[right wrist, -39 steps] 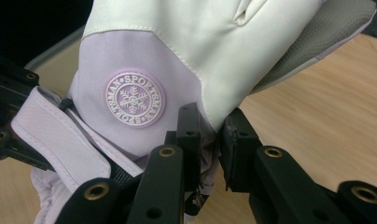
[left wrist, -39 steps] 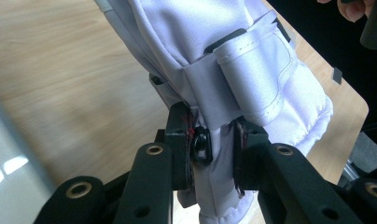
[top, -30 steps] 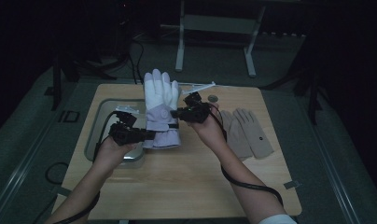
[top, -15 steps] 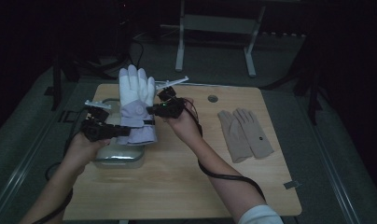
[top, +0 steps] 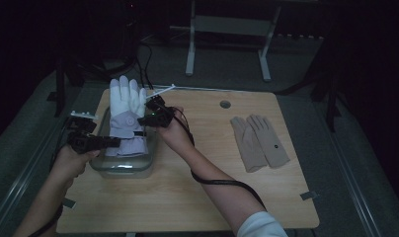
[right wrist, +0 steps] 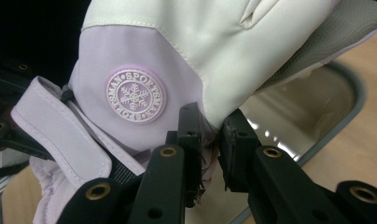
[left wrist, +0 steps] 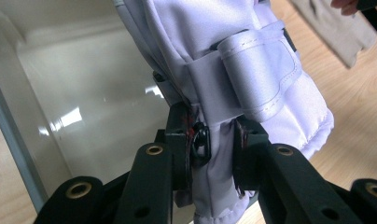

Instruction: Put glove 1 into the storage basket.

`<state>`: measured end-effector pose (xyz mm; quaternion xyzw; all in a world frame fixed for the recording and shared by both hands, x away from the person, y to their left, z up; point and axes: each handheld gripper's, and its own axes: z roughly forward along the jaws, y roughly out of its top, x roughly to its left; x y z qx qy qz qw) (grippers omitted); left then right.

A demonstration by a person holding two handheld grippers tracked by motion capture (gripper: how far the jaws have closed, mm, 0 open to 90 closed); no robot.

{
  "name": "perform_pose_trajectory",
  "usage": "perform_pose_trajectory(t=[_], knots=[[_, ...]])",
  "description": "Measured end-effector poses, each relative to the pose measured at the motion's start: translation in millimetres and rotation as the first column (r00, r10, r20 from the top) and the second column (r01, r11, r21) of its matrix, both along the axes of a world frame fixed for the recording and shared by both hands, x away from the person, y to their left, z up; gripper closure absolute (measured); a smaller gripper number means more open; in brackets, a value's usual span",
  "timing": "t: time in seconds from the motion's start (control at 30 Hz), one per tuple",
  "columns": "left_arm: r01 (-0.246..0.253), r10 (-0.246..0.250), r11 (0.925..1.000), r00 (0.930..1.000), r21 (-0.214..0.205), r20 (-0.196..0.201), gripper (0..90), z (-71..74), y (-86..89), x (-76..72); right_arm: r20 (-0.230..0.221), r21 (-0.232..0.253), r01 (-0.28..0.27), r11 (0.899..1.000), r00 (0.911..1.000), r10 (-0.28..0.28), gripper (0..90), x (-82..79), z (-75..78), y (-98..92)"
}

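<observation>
Lilac and white padded fabric made up the ski glove (top: 127,118), which hung in the air over a clear plastic bin (top: 119,167) at the left side of the wooden surface (top: 197,197). Its white fingers pointed away from the person and its gathered cuff pointed back toward them.

At the far left of the high view, the left claw (top: 110,142) came in from the side, and its jaws were nearly closed, pinching the lilac cuff of the glove. In the left gripper view the same claw (left wrist: 213,149) had a fold of the cuff pressed between its black pads, just below the glove's wrist strap (left wrist: 252,79), with the pale floor of the bin behind it.

A little to the right, the right claw (top: 144,118) held the glove's other edge, about level with the wrist. In the right gripper view this claw (right wrist: 210,140) had its jaws drawn close together on the seam where the lilac back met the white palm side, just beside a round embroidered snowflake badge (right wrist: 136,96). The bin's rounded rim (right wrist: 345,88) showed beneath the glove there.

So the glove was stretched between the two claws, clear of the bin below.

Farther right on the surface was a small round hole (top: 225,104), and well apart from the bin lay a pair of flat beige gloves (top: 260,141), side by side and touching.
</observation>
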<state>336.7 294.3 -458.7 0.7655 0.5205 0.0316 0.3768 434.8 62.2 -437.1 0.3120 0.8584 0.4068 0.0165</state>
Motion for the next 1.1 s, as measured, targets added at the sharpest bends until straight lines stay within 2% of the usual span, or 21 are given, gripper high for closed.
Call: perform_pose_trajectory(t=[0.13, 0.23, 0.4, 0.57, 0.63, 0.7, 0.77, 0.87, 0.93, 1.07, 1.1], knots=[[0.008, -0.007, 1.0, 0.9985, 0.005, -0.054, 72.3, -17.0, 1.1, 2.5, -0.036, -0.031, -0.003, 1.0, 0.9994, 0.002, 79.9, 2.2, -20.1, 5.5], [0.021, -0.019, 0.9994, 0.9968, 0.027, -0.078, 72.1, -26.5, -1.2, 2.8, -0.064, -0.056, -0.003, 0.998, 0.998, -0.001, 79.9, 3.0, -34.0, 8.2], [0.03, -0.025, 0.9988, 0.9908, 0.038, -0.133, 71.9, -39.5, -2.7, 4.8, -0.089, -0.098, -0.004, 0.995, 0.996, -0.005, 79.9, 1.1, -52.0, 11.7], [0.043, -0.032, 0.9969, 0.9872, 0.066, -0.156, 70.8, -45.7, -5.9, 6.8, -0.117, -0.126, 0.009, 0.992, 0.9928, -0.024, 79.9, 0.4, -63.2, 13.3], [0.054, -0.038, 0.9944, 0.9847, 0.091, -0.17, 69.5, -45.2, -7.7, 7.8, -0.112, -0.137, 0.006, 0.991, 0.9935, -0.022, 80.1, -0.7, -64.3, 14.7], [0.068, -0.042, 0.9886, 0.9823, 0.135, -0.182, 67.1, -45.2, -11.4, 9.0, -0.112, -0.151, 0.006, 0.989, 0.9935, -0.023, 80.1, -1.6, -64.1, 16.6], [0.078, -0.048, 0.9844, 0.9806, 0.158, -0.19, 66.0, -46.0, -13.9, 10.1, -0.113, -0.169, 0.001, 0.986, 0.9934, -0.021, 79.6, -2.0, -64.4, 19.4], [0.084, -0.049, 0.9818, 0.9785, 0.17, -0.2, 66.2, -46.9, -15.5, 11.6, -0.115, -0.18, -0.013, 0.984, 0.9934, -0.008, 73.8, -0.8, -63.4, 20.9], [0.086, -0.049, 0.9817, 0.9766, 0.17, -0.209, 66.4, -47.2, -15.2, 12.7, -0.118, -0.182, -0.035, 0.983, 0.9929, 0.013, 60.0, 0.0, -60.0, 20.1], [0.084, -0.042, 0.9821, 0.9711, 0.169, -0.235, 65.7, -49.0, -16.1, 16.0, -0.139, -0.177, -0.085, 0.98, 0.9885, 0.061, 47.8, -1.4, -57.7, 19.8], [0.081, -0.039, 0.9827, 0.9691, 0.166, -0.243, 65.4, -49.3, -16.0, 16.9, -0.13, -0.184, -0.086, 0.979, 0.9895, 0.063, 45.4, -3.1, -56.5, 20.5]])
